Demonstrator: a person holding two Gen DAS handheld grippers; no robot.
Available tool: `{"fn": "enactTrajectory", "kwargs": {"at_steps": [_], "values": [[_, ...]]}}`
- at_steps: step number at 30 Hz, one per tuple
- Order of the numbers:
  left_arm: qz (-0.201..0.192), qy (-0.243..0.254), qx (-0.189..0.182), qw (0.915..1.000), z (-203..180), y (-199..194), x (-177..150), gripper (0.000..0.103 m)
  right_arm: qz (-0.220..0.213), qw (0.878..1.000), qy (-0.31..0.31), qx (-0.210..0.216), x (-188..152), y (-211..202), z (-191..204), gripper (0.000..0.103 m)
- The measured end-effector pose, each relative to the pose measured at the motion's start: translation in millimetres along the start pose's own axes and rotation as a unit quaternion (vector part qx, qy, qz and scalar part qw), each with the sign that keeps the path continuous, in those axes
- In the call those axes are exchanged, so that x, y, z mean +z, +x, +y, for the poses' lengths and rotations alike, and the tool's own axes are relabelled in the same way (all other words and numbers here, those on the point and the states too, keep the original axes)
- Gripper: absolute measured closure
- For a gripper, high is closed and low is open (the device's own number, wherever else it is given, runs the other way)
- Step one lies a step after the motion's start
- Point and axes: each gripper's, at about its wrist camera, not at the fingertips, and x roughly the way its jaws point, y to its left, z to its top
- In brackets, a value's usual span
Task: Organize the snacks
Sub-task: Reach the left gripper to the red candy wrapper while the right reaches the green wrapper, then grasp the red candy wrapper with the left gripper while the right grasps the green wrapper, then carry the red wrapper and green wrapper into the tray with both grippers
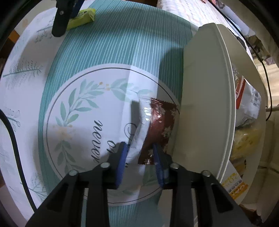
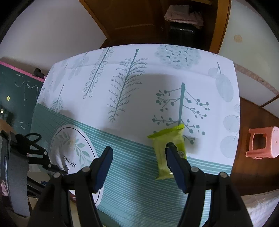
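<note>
In the left wrist view my left gripper (image 1: 140, 150) is open around the near end of a brown-and-clear snack packet (image 1: 157, 127) lying on the tablecloth beside a white box (image 1: 205, 97). The lime-green snack packet (image 1: 82, 17) lies at the far left, under my right gripper (image 1: 69, 15). In the right wrist view my right gripper (image 2: 138, 150) is open and the green packet (image 2: 167, 148) lies flat under its right finger (image 2: 174, 157), outside the gap. The left gripper (image 2: 54, 167) shows at the left edge.
The white box holds several snack bags (image 1: 247, 104) behind its wall. A black cable (image 1: 14, 138) runs over the table's left side. A pink stool (image 2: 263, 143) stands on the floor to the right, past the table edge. A green board (image 2: 19, 90) leans at the left.
</note>
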Motion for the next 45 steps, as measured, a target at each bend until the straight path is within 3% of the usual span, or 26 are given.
{"fn": "enactTrajectory", "kwargs": {"at_steps": [1, 2, 4, 6, 7, 10, 13, 20, 22, 24, 26, 29, 33, 35, 36, 40, 45], "values": [[0.007, -0.009, -0.022, 0.9997, 1.0, 2.2, -0.2, 0.100, 0.001, 1.000, -0.001, -0.004, 0.3, 0.5, 1.5, 0.038], [0.012, -0.013, -0.029, 0.9994, -1.5, 6.3, -1.3, 0.100, 0.001, 1.000, -0.004, -0.016, 0.0, 0.8, 3.7, 0.043], [-0.001, -0.006, -0.017, 0.9998, -7.1, 4.8, -3.6, 0.101, -0.002, 0.998, -0.017, -0.063, -1.0, 0.6, 7.9, 0.062], [-0.011, -0.016, -0.008, 0.9998, -4.7, 2.3, -6.7, 0.101, -0.001, 0.997, -0.010, -0.073, -1.2, -0.8, 4.4, 0.103], [-0.019, -0.021, 0.004, 0.9996, -5.7, 1.9, -8.7, 0.101, 0.002, 0.998, 0.002, -0.058, -1.6, -2.0, 0.0, 0.103], [-0.039, -0.048, 0.023, 0.9978, -0.6, -5.1, -15.1, 0.101, -0.015, 0.997, 0.001, -0.078, -7.0, -9.8, -1.9, 0.103], [-0.063, -0.078, 0.042, 0.9940, 8.4, -12.7, -23.6, 0.101, -0.021, 0.998, 0.007, -0.060, -12.9, -20.5, 0.0, 0.103], [-0.103, -0.110, 0.057, 0.9869, 7.5, -26.7, -40.4, 0.101, -0.058, 0.996, 0.008, -0.070, -20.4, -39.8, -2.4, 0.102], [-0.108, -0.118, 0.059, 0.9854, 3.1, -25.9, -39.3, 0.101, -0.063, 0.995, 0.003, -0.083, -18.7, -41.5, -3.2, 0.089], [-0.115, -0.122, 0.059, 0.9840, 12.0, -23.0, -27.0, 0.101, -0.074, 0.991, -0.006, -0.116, -20.6, -41.8, -1.8, 0.052], [-0.130, -0.129, 0.061, 0.9812, 10.3, -29.8, -31.9, 0.101, -0.075, 0.988, -0.024, -0.134, -22.1, -36.2, 0.8, 0.046], [-0.144, -0.138, 0.061, 0.9781, 10.2, -36.4, -41.5, 0.101, -0.059, 0.990, -0.032, -0.126, -21.7, -20.2, 0.0, 0.046], [-0.145, -0.142, 0.064, 0.9770, 17.6, -32.2, -51.0, 0.101, -0.028, 0.984, -0.042, -0.173, -20.2, 9.5, -0.9, 0.046], [-0.147, -0.143, 0.067, 0.9765, 23.2, -31.4, -50.9, 0.101, -0.045, 0.987, -0.026, -0.149, -20.4, 9.5, -6.2, 0.048], [-0.150, -0.143, 0.072, 0.9756, 23.3, -33.7, -52.5, 0.101, -0.046, 0.990, -0.016, -0.136, -21.3, 10.0, -8.7, 0.065], [-0.171, -0.144, 0.081, 0.9713, 16.2, -42.3, -46.7, 0.102, -0.047, 0.990, -0.014, -0.134, -29.2, 11.9, -1.2, 0.066], [-0.204, -0.133, 0.098, 0.9648, -5.9, -71.4, -45.8, 0.102, -0.066, 0.992, -0.047, -0.100, -46.1, -5.3, 37.9, 0.066]]}}
